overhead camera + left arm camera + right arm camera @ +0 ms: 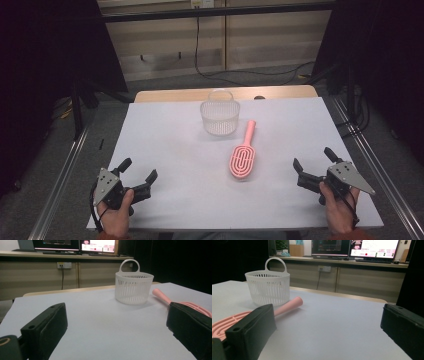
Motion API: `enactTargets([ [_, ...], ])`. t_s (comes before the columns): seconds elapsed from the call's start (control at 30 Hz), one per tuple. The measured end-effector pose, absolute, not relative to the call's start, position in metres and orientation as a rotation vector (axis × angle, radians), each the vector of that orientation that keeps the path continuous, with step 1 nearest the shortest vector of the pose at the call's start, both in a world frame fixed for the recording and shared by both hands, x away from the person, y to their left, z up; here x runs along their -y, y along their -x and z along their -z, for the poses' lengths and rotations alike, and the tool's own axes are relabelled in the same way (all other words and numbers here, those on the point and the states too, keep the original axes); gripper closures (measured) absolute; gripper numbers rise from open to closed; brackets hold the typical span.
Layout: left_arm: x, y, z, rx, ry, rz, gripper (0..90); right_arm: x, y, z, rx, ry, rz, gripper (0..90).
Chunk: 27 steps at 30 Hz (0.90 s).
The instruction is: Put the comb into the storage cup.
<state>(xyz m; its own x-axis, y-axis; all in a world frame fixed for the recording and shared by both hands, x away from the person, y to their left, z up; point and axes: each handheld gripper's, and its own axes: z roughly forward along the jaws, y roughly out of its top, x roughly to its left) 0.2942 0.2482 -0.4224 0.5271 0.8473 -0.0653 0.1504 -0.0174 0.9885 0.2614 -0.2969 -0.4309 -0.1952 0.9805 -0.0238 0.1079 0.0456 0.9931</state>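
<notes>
My left tongs [138, 170] rested at the near left corner of the white-covered surface [170, 150], gripped in my left hand [116, 212], their black jaws spread wide with nothing between them. In the left gripper view the same jaws stood far apart over bare white surface.

Farther in, toward the far middle of the surface, stood the small white plastic basket with slotted walls and an arched handle [220, 116], upright. Just right of it and nearer to me lay the pink plastic hairbrush [243, 151], flat on the surface. It was one salmon-pink colour all over. Its oval head, cut through with looping concentric slots, pointed toward me, and its smooth tapered handle ran away toward the basket, the rounded handle tip ending just beside the basket's base; I could not tell whether the two touched. In the right gripper view the hairbrush [287, 306] lay to the left, its head partly behind my left-hand jaw, its handle reaching up to the basket [268, 287].

My right tongs [314, 164] sat at the near right corner, held in my right hand [340, 210], jaws likewise released and wide, grasping nothing, well apart from the hairbrush.
</notes>
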Motion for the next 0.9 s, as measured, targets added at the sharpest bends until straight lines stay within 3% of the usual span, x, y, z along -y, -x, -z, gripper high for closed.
enactTargets([
  [0.9,-0.249,-0.294,0.423,-0.893,-1.51,-0.677,3.4,0.283,-0.258,0.429,-1.559,-1.094,-1.332,0.0],
])
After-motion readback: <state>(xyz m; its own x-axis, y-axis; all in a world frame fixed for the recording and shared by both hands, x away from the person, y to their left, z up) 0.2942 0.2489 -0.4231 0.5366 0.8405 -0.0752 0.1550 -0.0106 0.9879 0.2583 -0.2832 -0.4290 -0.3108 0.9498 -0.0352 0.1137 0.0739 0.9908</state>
